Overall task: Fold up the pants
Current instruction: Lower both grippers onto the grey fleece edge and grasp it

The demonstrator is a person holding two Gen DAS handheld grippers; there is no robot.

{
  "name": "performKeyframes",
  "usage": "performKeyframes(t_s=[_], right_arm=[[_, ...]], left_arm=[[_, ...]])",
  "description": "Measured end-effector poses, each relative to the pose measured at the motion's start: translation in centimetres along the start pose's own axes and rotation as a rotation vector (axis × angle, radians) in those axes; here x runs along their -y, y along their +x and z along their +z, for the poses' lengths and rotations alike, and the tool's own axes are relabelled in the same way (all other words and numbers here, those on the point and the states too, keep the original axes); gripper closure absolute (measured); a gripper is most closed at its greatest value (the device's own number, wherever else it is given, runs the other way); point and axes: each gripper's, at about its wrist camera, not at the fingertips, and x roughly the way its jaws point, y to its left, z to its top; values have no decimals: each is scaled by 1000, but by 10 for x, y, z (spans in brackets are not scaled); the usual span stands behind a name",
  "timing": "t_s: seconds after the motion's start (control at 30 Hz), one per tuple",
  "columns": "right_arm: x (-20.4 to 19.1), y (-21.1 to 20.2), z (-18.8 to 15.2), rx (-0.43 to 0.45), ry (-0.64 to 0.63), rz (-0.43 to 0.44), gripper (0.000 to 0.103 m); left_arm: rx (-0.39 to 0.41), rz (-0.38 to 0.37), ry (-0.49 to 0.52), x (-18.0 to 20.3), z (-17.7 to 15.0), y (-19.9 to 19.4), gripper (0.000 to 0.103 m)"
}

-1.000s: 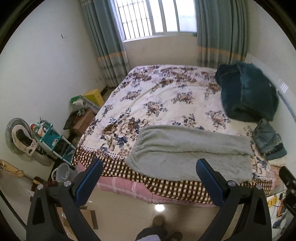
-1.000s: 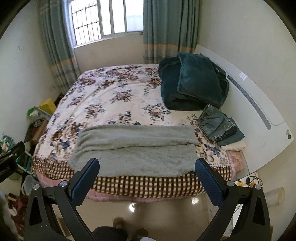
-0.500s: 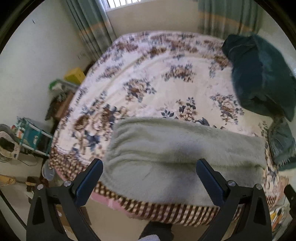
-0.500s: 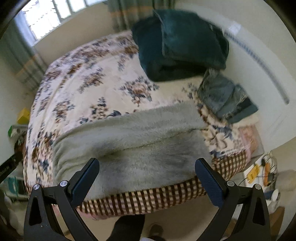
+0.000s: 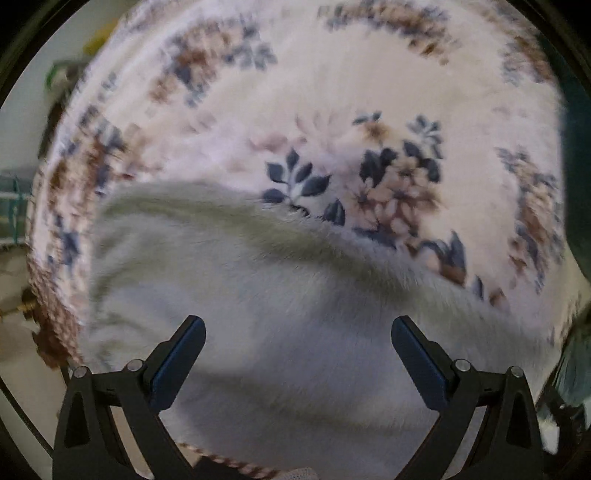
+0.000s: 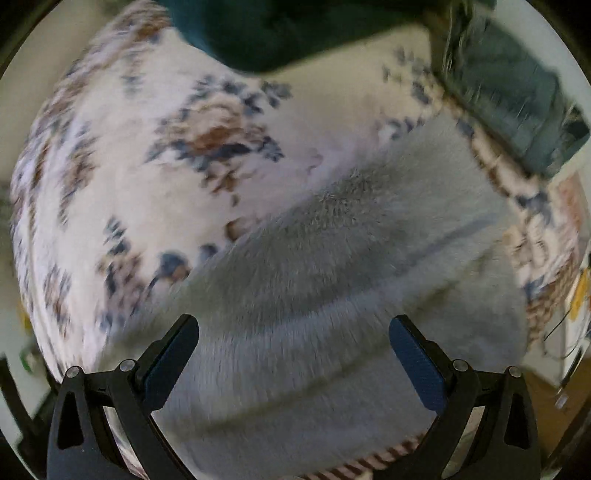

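Note:
Grey fleece pants (image 5: 280, 306) lie folded lengthwise across the near edge of the floral bed; they also fill the lower right wrist view (image 6: 332, 302). My left gripper (image 5: 297, 341) is open and empty, hovering close above the pants' left part. My right gripper (image 6: 293, 339) is open and empty, close above their right part. Both views are motion-blurred.
The floral bedspread (image 5: 332, 92) stretches beyond the pants. A dark teal blanket (image 6: 280, 29) lies at the back right. Folded denim (image 6: 517, 92) sits on the right by the headboard. Floor and clutter show at the left edge (image 5: 14, 206).
Both grippers have dropped from standing height over the floor down and forward to just above the pants. The jaws stay open. The pants have not moved.

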Motion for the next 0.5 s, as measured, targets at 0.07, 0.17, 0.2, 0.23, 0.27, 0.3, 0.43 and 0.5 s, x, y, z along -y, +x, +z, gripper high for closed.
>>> performKeyframes(t_s=[0.07, 0.17, 0.2, 0.23, 0.27, 0.3, 0.43, 0.5], right_arm=[[15, 37, 18, -37, 79, -14, 0], [34, 88, 46, -83, 197, -28, 0], [40, 106, 55, -101, 238, -26, 0], [43, 116, 60, -109, 264, -23, 0], [46, 129, 66, -119, 291, -15, 0], [48, 141, 70, -133, 307, -18, 2], [50, 163, 73, -132, 324, -29, 18], [46, 159, 68, -96, 282, -43, 47]], left_arm=[[-54, 0, -50, 8, 24, 32, 0], [-116, 8, -125, 12, 48, 74, 0], [-128, 16, -149, 12, 54, 86, 2], [-128, 27, -163, 12, 56, 92, 11], [-125, 39, -177, 10, 57, 96, 16], [-117, 41, -203, 7, 56, 97, 22], [-34, 47, -255, -5, 41, 77, 69], [0, 43, -275, -15, 27, 62, 87]])
